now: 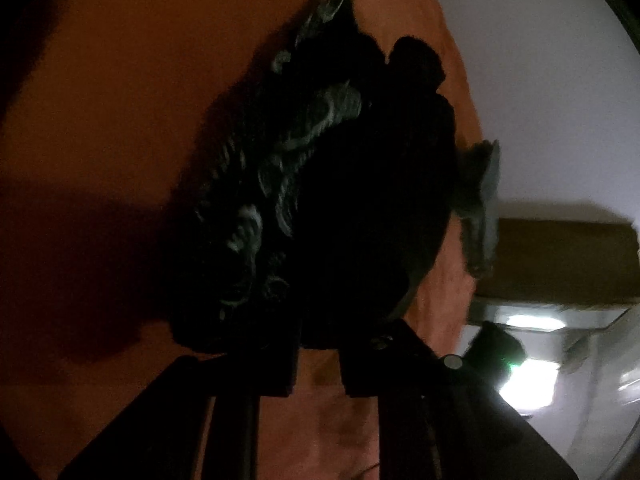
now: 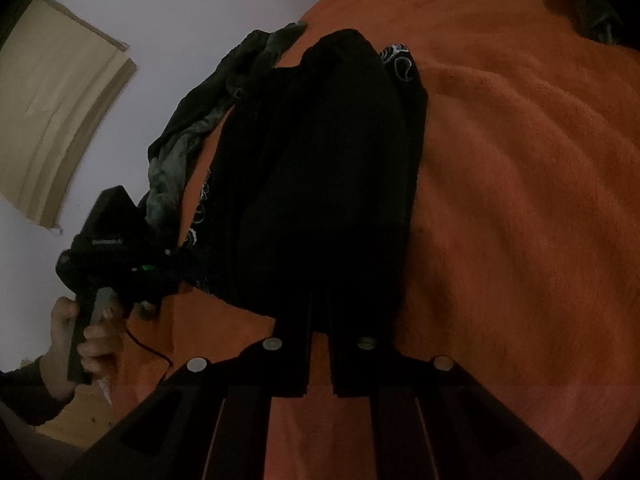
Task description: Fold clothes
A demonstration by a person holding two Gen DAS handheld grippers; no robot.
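A black garment with a pale swirl print [image 1: 304, 184] lies bunched on an orange blanket [image 1: 120, 120]. In the left wrist view my left gripper [image 1: 318, 332] has its fingers close together on the garment's near edge. In the right wrist view the same black garment [image 2: 328, 168] hangs in a long fold from my right gripper [image 2: 319, 300], whose fingers are pinched on its near end. The left gripper [image 2: 108, 256] shows at the left of that view, held by a hand, gripping the garment's other side.
The orange blanket [image 2: 520, 160] covers the bed. A grey-green garment [image 2: 176, 160] lies at the bed's far edge, also seen in the left wrist view [image 1: 480, 208]. White wall [image 1: 540, 80] and a beige door [image 2: 52, 120] stand beyond.
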